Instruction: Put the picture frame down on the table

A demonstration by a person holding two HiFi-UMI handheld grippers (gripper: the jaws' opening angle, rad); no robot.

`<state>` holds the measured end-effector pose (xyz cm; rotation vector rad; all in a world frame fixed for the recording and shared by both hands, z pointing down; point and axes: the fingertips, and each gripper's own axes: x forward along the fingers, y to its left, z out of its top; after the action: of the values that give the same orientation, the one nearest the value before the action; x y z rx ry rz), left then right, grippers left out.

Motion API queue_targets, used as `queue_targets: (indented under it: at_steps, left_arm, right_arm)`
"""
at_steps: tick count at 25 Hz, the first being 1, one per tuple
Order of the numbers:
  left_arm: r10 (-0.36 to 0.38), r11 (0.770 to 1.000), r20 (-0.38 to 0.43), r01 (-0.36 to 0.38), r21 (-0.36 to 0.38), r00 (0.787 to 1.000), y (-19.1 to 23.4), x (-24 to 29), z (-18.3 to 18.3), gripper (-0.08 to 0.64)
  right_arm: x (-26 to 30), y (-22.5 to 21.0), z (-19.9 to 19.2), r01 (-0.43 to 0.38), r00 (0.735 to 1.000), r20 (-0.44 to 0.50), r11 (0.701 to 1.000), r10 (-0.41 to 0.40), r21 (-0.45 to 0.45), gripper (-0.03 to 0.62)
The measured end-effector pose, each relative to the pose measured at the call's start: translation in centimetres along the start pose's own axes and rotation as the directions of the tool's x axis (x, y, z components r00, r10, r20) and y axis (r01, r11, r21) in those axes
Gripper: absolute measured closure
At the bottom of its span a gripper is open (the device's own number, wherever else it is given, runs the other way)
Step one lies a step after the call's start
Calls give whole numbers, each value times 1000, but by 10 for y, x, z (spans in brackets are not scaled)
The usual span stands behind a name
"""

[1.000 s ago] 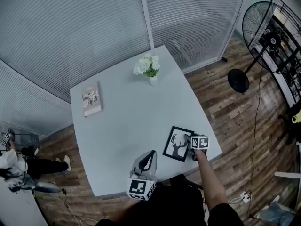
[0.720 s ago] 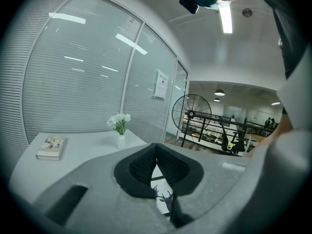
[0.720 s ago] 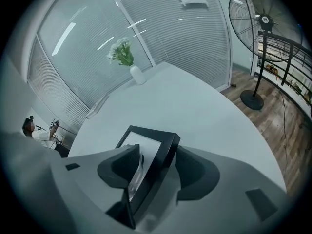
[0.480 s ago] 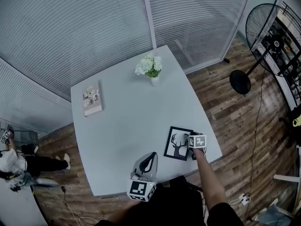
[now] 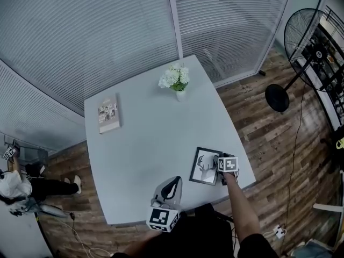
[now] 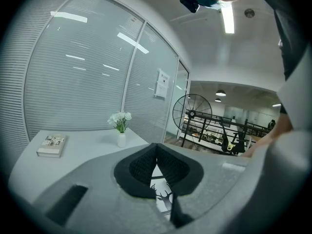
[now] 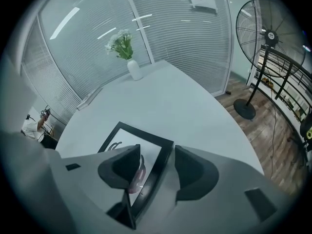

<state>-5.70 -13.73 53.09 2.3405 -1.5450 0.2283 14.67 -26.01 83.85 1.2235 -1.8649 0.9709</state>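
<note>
The picture frame (image 5: 204,167), black-edged with a deer silhouette, is at the table's (image 5: 150,138) near right corner, low over or on the top. My right gripper (image 5: 219,167) grips its right edge. In the right gripper view the frame (image 7: 146,152) runs between the jaws of that gripper (image 7: 158,165), one jaw over the glass and the other behind. My left gripper (image 5: 173,180) hovers at the table's near edge, left of the frame, shut and empty. In the left gripper view its jaws (image 6: 156,147) meet at the tips, and part of the frame (image 6: 163,199) shows below them.
A white vase of flowers (image 5: 174,79) stands at the table's far edge and a book (image 5: 108,114) lies at the far left. A standing fan (image 5: 306,42) is on the wood floor to the right. Glass walls with blinds run behind. A person (image 5: 16,190) sits at far left.
The frame's glass now looks paler, so its tilt has changed. The right gripper stays at its right edge. The left gripper has hardly moved.
</note>
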Motion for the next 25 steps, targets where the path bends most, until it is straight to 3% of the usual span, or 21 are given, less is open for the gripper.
queue_targets:
  at_steps: [12,20,25]
  left_arm:
    - [-17,1000,40,18,-10,999,-3,-10,5,545]
    - [-28,1000,71,28,-1,997,-3,-21,10,545]
    - [-40,999,93,38,20,995,-3,-28,18,545]
  right_arm:
    - [-27,4,-7,13,998,62,999,-16,37,546]
    - [-65,8,-12,18,988,153,996,-31,89,571]
    - [-120,25,-4,17,961,274,997,-36,69,577]
